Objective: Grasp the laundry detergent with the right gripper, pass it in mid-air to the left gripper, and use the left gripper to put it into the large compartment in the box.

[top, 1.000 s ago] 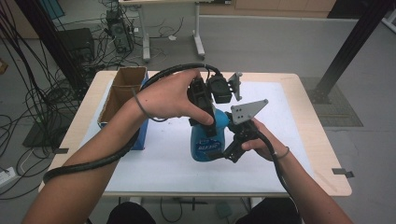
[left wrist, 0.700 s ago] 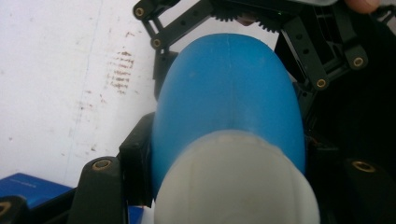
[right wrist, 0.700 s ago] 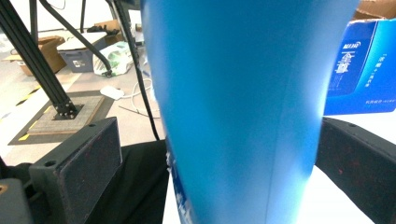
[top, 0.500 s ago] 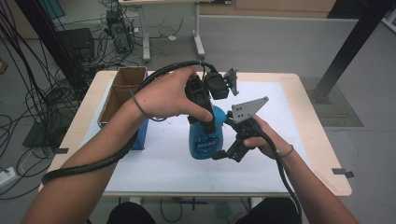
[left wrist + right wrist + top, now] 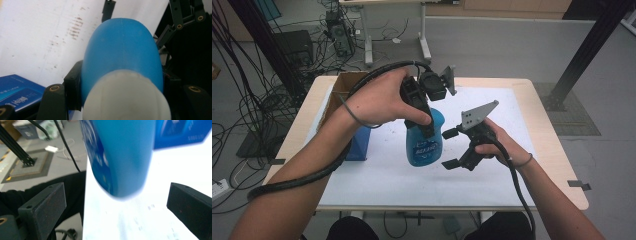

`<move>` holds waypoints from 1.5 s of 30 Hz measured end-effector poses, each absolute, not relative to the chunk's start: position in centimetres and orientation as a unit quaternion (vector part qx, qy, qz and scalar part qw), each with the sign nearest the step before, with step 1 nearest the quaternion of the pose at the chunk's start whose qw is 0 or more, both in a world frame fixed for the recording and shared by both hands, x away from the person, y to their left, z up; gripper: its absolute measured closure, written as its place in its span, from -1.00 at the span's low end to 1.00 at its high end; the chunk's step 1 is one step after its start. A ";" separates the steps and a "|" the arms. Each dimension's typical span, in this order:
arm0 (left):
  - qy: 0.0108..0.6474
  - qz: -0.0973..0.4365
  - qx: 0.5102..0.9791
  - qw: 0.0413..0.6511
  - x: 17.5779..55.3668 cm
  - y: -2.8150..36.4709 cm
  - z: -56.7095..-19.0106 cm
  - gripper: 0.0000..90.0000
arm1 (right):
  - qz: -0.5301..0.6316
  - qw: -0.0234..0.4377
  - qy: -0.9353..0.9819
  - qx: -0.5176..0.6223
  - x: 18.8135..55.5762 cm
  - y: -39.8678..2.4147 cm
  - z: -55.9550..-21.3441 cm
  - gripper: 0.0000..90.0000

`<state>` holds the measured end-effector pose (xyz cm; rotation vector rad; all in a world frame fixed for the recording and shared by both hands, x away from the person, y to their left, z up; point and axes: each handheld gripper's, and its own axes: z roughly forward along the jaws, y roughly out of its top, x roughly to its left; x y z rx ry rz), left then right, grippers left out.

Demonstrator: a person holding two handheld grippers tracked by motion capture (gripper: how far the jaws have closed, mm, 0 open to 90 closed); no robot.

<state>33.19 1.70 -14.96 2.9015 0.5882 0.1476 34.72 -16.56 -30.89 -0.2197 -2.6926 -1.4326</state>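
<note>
A blue plastic bottle [image 5: 424,145] with a white cap [image 5: 127,97] hangs from my left gripper [image 5: 428,131], which is shut on its upper part. In the left gripper view the jaws of that gripper [image 5: 122,85] press on both sides of the bottle [image 5: 120,52] just below the cap. The bottle's base looks lifted slightly off the white mat [image 5: 512,165]. Just right of the bottle's lower half, my right gripper [image 5: 451,148] is open and apart from it. In the right gripper view the bottle [image 5: 120,157] sits ahead of the wide-apart jaws of that gripper [image 5: 116,212].
A flat blue box [image 5: 359,142] lies on the mat left of the bottle and shows in both gripper views [image 5: 20,92] [image 5: 180,132]. A cardboard box [image 5: 344,87] sits at the table's far left corner. Cables cover the floor beyond the table.
My left hand and the bottle have drifted slightly to the left, away from the right gripper. The right gripper has stayed open in about the same place.
</note>
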 end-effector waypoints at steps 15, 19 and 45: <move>0.248 0.058 0.963 0.088 33.2 4.3 -13.9 -0.16 | -0.390 0.030 -0.909 -0.145 36.2 -18.1 -31.4 -0.93; 0.264 0.063 0.958 0.093 33.2 5.1 -13.3 -0.16 | -0.358 0.022 -0.920 -0.158 36.2 -18.3 -31.6 -0.93; 0.379 0.107 0.916 0.079 35.3 10.2 -7.2 -0.16 | -0.189 0.017 -0.968 -0.164 34.7 -18.0 -32.5 -0.92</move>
